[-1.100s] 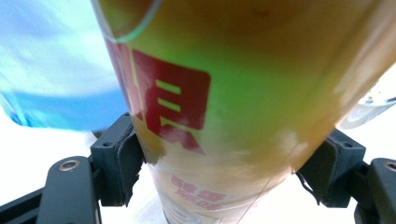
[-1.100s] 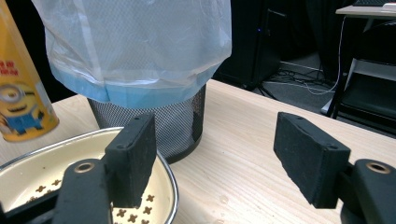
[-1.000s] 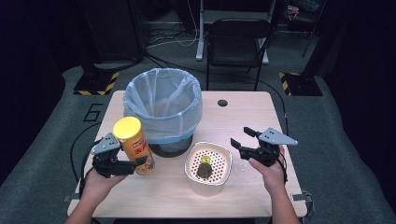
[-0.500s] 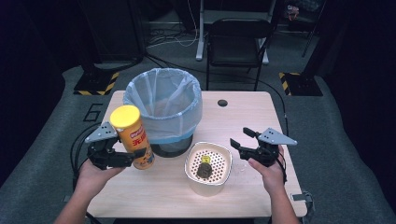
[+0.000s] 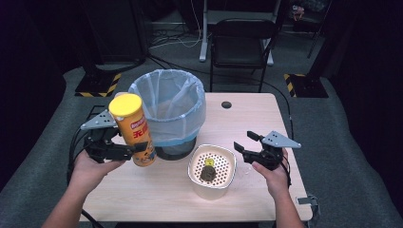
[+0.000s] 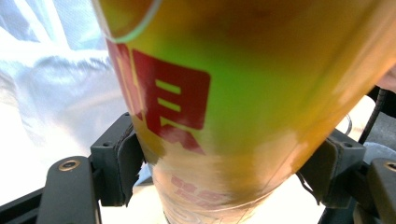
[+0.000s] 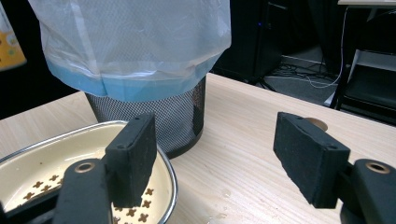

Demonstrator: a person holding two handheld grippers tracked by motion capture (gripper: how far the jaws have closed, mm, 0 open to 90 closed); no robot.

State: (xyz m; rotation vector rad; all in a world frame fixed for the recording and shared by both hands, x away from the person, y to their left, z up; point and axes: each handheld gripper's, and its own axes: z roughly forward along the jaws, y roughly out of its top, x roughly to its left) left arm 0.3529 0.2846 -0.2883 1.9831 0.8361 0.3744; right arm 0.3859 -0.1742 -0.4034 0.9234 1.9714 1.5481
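The yellow chip can was gripped near its lower end by the left gripper, held tilted clear of the table just beside the lined waste bin; by judgement, the pick-up was done and the drop into the bin was left. The right gripper was held spread and empty just beside the perforated bowl. The pads pressed against the can's printed wall were seen in the left gripper view, whereas the can's lid and its place by the bin were given by the high view.
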